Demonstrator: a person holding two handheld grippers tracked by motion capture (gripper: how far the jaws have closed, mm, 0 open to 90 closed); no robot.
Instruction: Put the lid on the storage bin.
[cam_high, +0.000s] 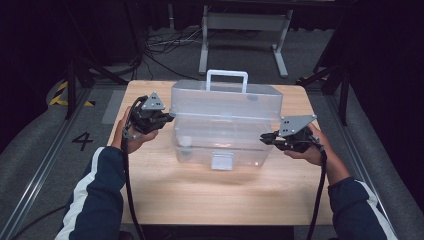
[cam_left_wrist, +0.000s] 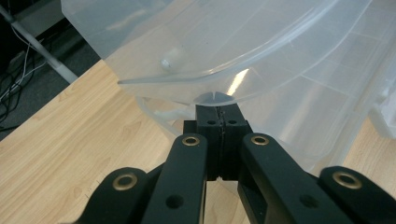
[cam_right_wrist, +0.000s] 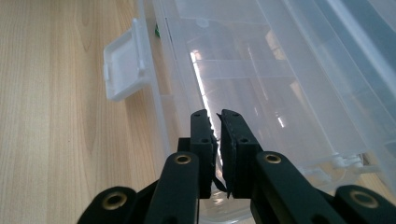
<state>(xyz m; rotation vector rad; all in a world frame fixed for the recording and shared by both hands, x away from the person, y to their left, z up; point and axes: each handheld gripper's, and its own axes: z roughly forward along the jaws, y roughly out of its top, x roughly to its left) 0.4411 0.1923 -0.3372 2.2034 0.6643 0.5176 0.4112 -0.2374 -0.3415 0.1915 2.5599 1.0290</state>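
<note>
While both hands flank the clear plastic box (cam_high: 226, 125) at the middle of the worktop (cam_high: 210, 195), the left hand-held gripper (cam_high: 165, 118) has its jaws pressed together at the lid's edge, seemingly pinching the rim, and the right hand-held gripper (cam_high: 263, 138) sits almost closed against the box's right end. With the white latch (cam_right_wrist: 125, 65) apparently hanging free, the step looks like raising the lid; next, 2 even lifts are needed.

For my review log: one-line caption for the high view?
Two handheld grippers, left gripper and right gripper, flank a clear plastic box on a wooden table.
</note>
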